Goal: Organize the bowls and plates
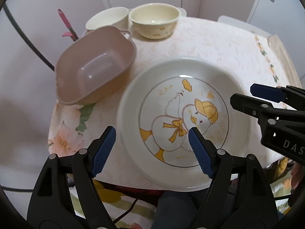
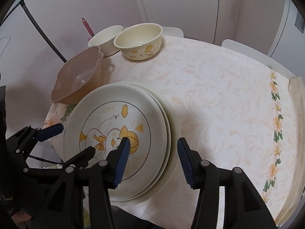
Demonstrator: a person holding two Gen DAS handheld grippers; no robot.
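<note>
**Left-wrist view: both tongs spread wide over the duck plate**

Left-wrist view puts the left tongs front and centre, blue ribbed pads parted wide, nothing between them. One pad hangs over the tablecloth, the other over the painted well of the duck plate; whether either pad touches what is under it cannot be told. The right tongs reach in from the right edge, over the plate's far rim, and from this side only one blue pad and one black tip show.

Over to the right-wrist camera, and the right tongs are clearly agape and empty, one pad above the plate's picture, the other out past the rim over the cloth. This angle gives away what the other hides: the duck plate is the top of a stack, with at least two more cream rims peeking out beneath it on the right. The left tongs poke in at the plate's left edge.

Behind the stack sits a dusty-pink plastic tub, squarish with rounded corners and a lipped rim, tipped up on one side. Further back, two bowls stand just beside each other: a glossy cream one with yellow prints and a plain white ribbed one. The round table wears a pale leaf-patterned cloth with a flowered border.
</note>
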